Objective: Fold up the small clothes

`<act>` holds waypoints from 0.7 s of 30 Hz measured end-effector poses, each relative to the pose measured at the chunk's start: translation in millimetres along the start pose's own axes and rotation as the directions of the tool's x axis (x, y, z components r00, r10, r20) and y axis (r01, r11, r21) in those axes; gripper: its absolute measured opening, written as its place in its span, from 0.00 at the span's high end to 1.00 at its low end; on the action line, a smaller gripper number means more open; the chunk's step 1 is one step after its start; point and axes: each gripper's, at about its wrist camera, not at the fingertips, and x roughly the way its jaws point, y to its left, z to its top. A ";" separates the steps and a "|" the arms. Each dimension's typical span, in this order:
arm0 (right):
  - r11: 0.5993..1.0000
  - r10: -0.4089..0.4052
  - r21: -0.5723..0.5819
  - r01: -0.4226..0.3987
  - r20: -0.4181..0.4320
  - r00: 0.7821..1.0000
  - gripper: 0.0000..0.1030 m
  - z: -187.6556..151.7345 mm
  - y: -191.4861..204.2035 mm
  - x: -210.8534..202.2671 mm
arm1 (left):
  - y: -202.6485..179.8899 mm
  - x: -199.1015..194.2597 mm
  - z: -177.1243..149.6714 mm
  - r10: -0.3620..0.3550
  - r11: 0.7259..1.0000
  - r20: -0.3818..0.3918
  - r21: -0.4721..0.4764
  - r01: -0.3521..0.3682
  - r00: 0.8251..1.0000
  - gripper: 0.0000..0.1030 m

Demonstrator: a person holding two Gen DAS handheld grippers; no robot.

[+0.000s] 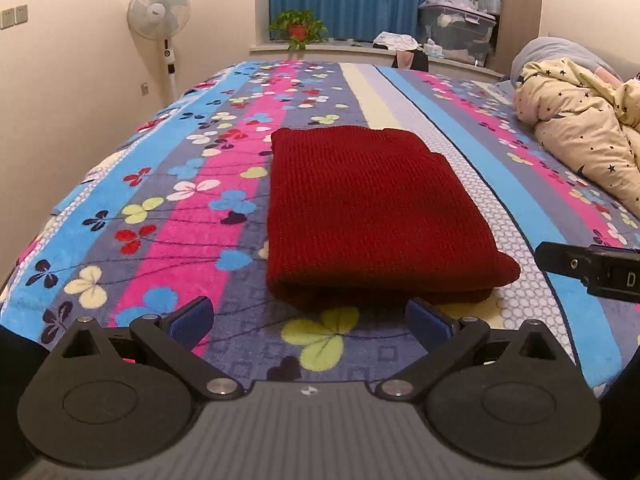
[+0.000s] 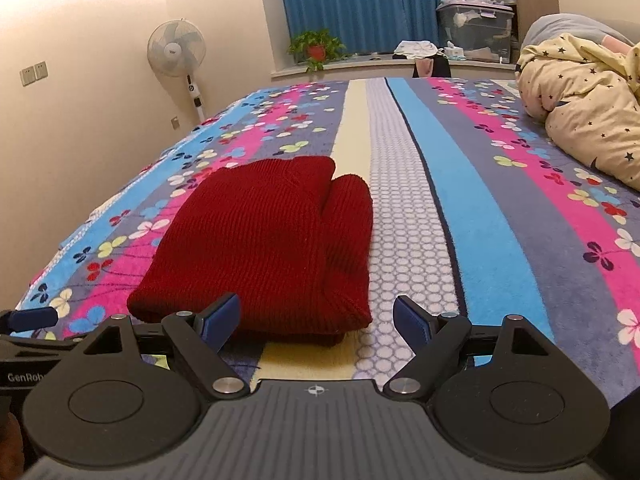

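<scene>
A dark red knitted garment [image 1: 360, 216] lies folded into a flat rectangle on the striped flowered bedspread [image 1: 160, 240]. It also shows in the right wrist view [image 2: 272, 248]. My left gripper [image 1: 310, 318] is open and empty, just short of the fold's near edge. My right gripper [image 2: 318, 320] is open and empty, at the garment's near right corner. The right gripper's body shows at the right edge of the left wrist view [image 1: 596, 268]. The left gripper's fingertip shows at the left edge of the right wrist view [image 2: 32, 318].
A cream star-print quilt [image 1: 584, 128] is bunched on the bed's right side. A standing fan [image 1: 160, 12] is by the left wall. A potted plant [image 1: 298, 28], loose clothes and plastic storage boxes [image 1: 456, 24] sit on the window ledge beyond the bed.
</scene>
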 end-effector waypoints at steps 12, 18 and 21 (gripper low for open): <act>0.999 -0.009 0.038 0.010 -0.031 0.999 0.18 -2.2 -13.6 3.9 | -2.8 9.4 -1.3 0.005 1.000 -0.028 0.004 -0.005 1.000 0.01; 1.000 0.001 0.014 -0.001 -0.035 0.999 0.18 -3.1 -7.1 5.6 | -2.7 9.8 -2.4 0.007 1.000 -0.030 0.008 -0.006 1.000 0.01; 1.000 0.003 0.008 -0.003 -0.039 0.999 0.18 -3.7 -6.2 6.0 | -1.9 9.9 -2.7 0.009 1.000 -0.031 0.006 -0.009 0.999 0.01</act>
